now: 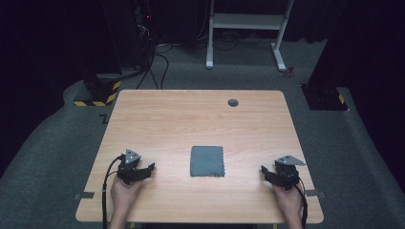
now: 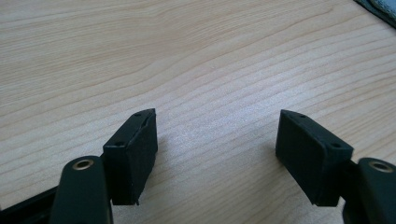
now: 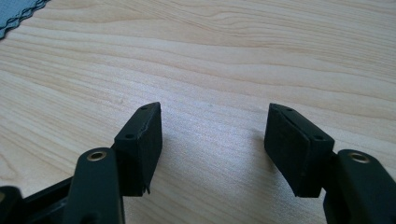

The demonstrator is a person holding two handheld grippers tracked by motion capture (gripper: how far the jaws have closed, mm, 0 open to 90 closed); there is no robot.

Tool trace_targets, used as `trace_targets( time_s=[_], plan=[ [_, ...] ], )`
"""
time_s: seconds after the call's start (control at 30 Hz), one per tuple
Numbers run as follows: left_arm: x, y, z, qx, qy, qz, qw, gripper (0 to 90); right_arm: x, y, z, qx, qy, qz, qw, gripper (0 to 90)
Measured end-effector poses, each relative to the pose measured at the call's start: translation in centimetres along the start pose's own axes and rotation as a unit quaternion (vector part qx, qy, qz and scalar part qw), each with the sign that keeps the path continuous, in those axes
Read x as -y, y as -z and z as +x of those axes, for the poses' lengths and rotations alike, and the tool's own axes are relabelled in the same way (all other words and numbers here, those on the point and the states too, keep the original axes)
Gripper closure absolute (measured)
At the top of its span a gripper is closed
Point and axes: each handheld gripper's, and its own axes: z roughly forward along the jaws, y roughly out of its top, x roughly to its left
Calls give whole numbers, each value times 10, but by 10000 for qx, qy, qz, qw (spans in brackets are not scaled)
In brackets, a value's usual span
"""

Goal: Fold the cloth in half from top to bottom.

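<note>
High view: a folded grey cloth point(image 1: 207, 161) lies flat on the wooden table point(image 1: 191, 114), between the left gripper point(image 1: 143, 172) and the right gripper point(image 1: 268, 172), well apart from both. Each gripper rests low over bare wood with its jaws spread wide and nothing between them. Left gripper view has the cloth's edge point(image 2: 380, 8) beyond its right jaw; right gripper view has a scalloped corner point(image 3: 16, 16) beyond its left jaw. No readable writing appears on cloth or grippers.
</note>
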Motion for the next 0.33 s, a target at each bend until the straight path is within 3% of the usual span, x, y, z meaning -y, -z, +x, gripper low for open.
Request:
trace_targets(
  time_s=[0.33],
  plan=[
    [0, 0, 0, 9, 2, -2, 10000, 295, 0, 0, 0, 1, -2, 1, 10000, 369]
  ],
)
